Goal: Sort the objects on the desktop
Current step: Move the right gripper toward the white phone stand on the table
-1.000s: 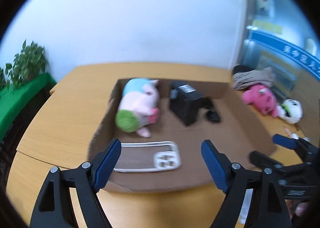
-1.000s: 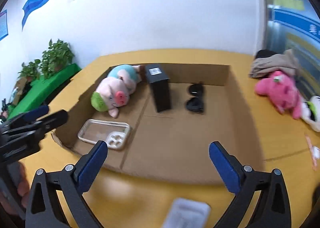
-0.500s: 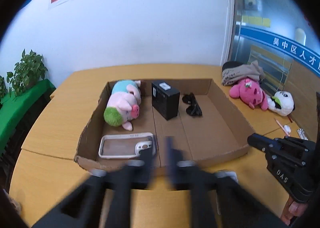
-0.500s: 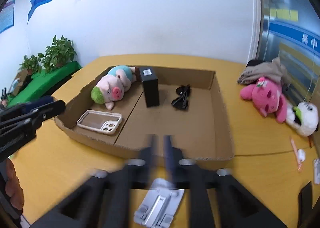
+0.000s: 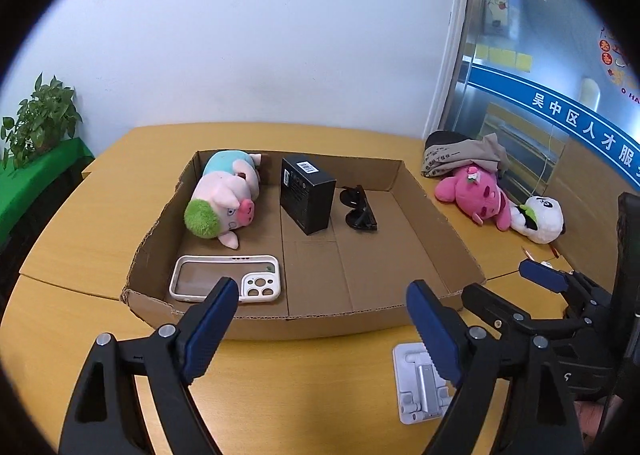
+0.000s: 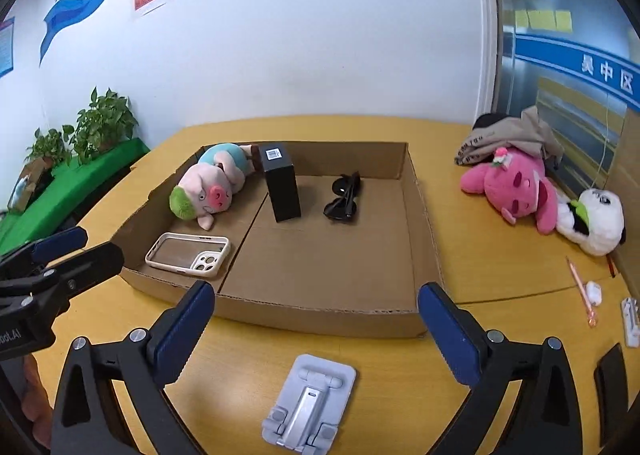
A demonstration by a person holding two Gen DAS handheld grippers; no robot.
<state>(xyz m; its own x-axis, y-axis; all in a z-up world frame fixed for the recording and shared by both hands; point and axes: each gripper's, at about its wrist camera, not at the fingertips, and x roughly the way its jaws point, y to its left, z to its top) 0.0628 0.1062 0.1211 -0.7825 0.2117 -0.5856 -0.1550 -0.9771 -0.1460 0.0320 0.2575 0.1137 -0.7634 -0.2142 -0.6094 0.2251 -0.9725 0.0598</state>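
A shallow cardboard tray [image 5: 436, 223] [image 6: 424, 223] on the wooden desk holds a pink pig plush [image 5: 224, 199] [image 6: 212, 185], a black box [image 5: 308, 195] [image 6: 282, 187], black sunglasses [image 5: 358, 209] [image 6: 344, 199] and a clear phone case [image 5: 224, 279] [image 6: 188, 249]. A white folding phone stand [image 6: 310, 407] [image 5: 420, 387] lies on the desk in front of the tray. My left gripper [image 5: 320, 327] is open and empty, near the tray's front edge. My right gripper [image 6: 316, 331] is open and empty, above the stand.
To the right of the tray lie a pink plush [image 6: 516, 185] [image 5: 476, 195], a panda plush [image 6: 596, 221] [image 5: 538, 219], a bundled cloth [image 6: 508, 139], a pen [image 6: 580, 287] and small white items [image 6: 630, 319]. Potted plants [image 6: 104, 123] stand on a green ledge at the left.
Both grippers pulled back from the tray, snapped shut midway and now stand open again. The phone stand now lies in front of the right gripper.
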